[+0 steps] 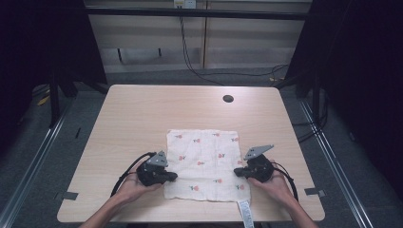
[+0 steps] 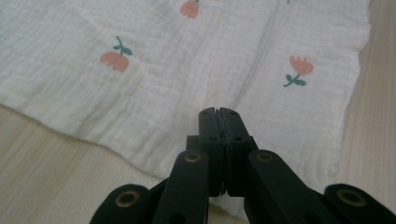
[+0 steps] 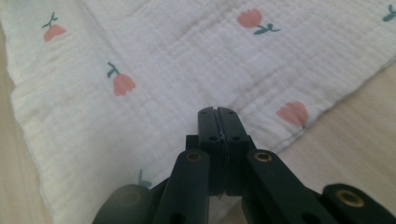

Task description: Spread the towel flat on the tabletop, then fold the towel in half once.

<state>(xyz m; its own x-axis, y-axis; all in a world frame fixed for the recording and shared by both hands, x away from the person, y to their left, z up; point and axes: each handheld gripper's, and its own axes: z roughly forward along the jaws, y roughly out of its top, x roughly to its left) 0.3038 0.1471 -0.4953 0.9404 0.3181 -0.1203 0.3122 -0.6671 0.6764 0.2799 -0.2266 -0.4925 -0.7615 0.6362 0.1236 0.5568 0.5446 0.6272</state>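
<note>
A white cloth (image 1: 202,156) printed with small pink tulips lies flat on the near half of the wooden table (image 1: 142,109). My left gripper (image 1: 175,176) rests at the cloth's left edge near the front corner and points inward. My right gripper (image 1: 236,173) rests at the right edge and points inward too. In the left gripper view the black jaws (image 2: 218,111) are pressed together over the cloth (image 2: 163,84), with nothing seen between them. In the right gripper view the jaws (image 3: 217,110) are likewise pressed together above the cloth (image 3: 187,60).
A white label strip (image 1: 244,211) hangs from the cloth's front edge over the table's near side. A round cable hole (image 1: 228,99) sits at the far middle of the table. Bare wood lies beyond the cloth. Black frame posts stand at both sides.
</note>
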